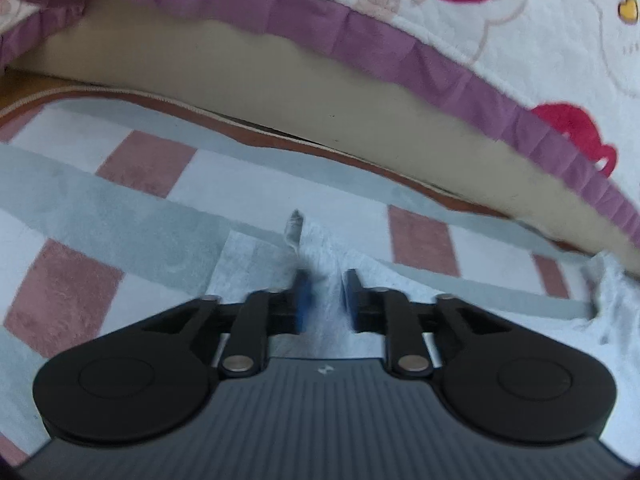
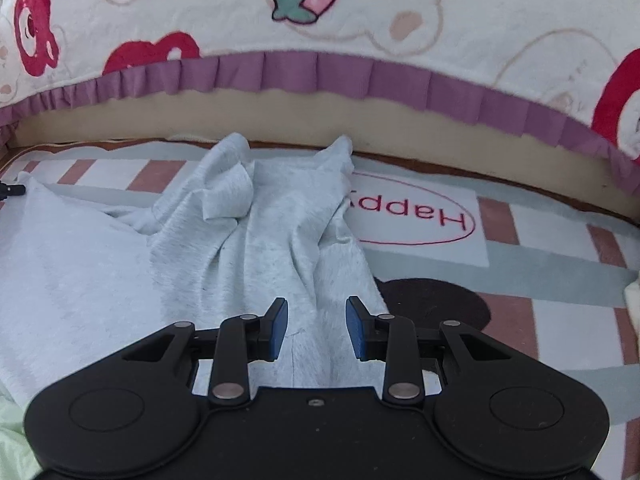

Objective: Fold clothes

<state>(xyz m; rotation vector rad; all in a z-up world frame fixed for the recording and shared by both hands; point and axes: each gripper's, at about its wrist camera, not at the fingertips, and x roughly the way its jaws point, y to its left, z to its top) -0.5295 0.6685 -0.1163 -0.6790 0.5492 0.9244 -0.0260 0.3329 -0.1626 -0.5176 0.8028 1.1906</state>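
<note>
Where the checked rug (image 2: 560, 264) runs toward 12 o'clock it ends at a beige base (image 2: 280, 114) under a purple-frilled blanket (image 2: 280, 74), while bare rug stays open toward 3 o'clock in the right wrist view and 9 o'clock in the left. Spread apart and holding nothing, the right gripper (image 2: 317, 326) hovers over the crumpled pale grey garment (image 2: 260, 240), which stretches from between its fingers to 12 o'clock. On the left gripper (image 1: 324, 300), the blurred fingers stand slightly apart with a strip of garment (image 1: 316, 256) between them; a grip cannot be told.
</note>
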